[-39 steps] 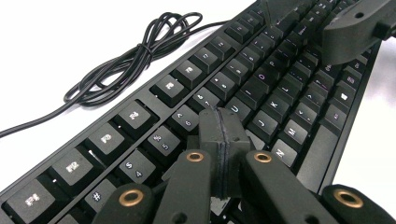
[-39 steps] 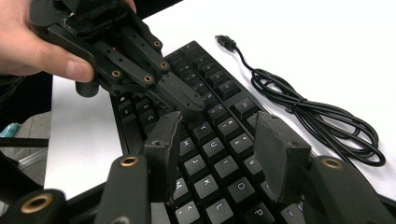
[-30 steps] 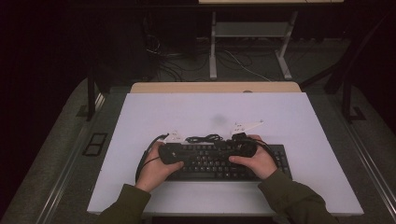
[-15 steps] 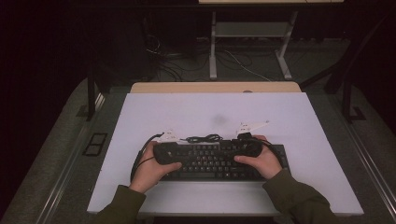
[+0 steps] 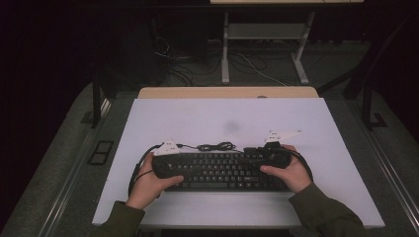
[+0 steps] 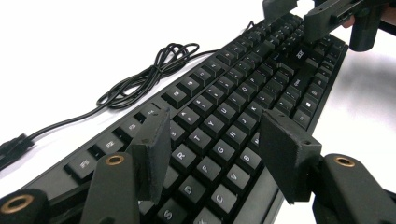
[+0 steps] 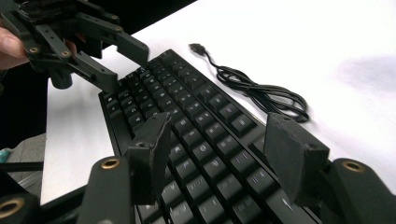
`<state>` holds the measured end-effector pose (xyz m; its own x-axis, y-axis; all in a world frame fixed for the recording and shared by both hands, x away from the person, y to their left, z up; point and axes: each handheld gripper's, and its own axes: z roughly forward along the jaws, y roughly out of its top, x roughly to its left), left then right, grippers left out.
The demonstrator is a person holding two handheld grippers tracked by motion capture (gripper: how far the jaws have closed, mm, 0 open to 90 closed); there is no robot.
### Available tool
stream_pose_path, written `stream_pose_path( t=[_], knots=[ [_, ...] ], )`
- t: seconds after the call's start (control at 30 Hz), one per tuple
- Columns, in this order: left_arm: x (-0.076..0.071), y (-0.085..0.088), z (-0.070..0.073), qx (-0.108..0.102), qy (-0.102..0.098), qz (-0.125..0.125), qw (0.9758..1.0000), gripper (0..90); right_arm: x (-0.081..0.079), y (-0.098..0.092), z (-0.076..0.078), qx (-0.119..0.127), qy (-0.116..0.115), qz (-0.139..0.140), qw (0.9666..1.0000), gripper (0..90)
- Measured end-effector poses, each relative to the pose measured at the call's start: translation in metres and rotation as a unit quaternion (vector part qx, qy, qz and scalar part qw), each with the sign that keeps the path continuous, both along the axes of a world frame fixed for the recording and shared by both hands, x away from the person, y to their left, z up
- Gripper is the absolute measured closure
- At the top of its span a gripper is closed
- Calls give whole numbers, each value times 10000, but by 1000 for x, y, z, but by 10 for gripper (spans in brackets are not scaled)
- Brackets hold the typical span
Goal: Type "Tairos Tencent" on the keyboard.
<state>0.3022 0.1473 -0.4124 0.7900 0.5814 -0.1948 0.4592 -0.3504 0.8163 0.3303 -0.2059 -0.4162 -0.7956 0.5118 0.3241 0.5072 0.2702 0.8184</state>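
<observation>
A black keyboard [image 5: 222,173] lies flat on the white table [image 5: 222,118], near its front edge, with its black cable [image 5: 215,146] coiled just behind it. My left gripper [image 5: 179,166] hovers over the keyboard's left end, pointing right along the keys. Its jaws have just been opening and stand wide apart above the keys [image 6: 219,151], pressing on nothing. My right gripper [image 5: 254,155] is over the right end and points left. It is open too, a little wider than before, with only keys below it [image 7: 219,154]. Each gripper view shows the other gripper farther off [image 6: 327,18] [image 7: 107,60].
The cable's plug end [image 7: 197,47] lies loose on the table behind the keyboard's left part. Bare white surface stretches behind the coil. A wooden strip [image 5: 227,92] borders the table's far edge, with a desk frame and floor cables beyond it.
Both hands have slid outward along the keyboard, the left one to the left and the right one to the right. The keyboard rests on the table.
</observation>
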Motion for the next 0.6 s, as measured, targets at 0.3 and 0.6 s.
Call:
stream_pose_path(
  t=[0.3, 0.6],
  knots=[
    [-8, 15, 2, -88, -42, 101, 9999, 440, -14, -28, -4, -107, -26, -249, 9996, 411],
    [-13, 23, -4, -114, -27, 135, 9998, 446, -31, -56, -7, -134, -46, -470, 9988, 411]
  ],
)
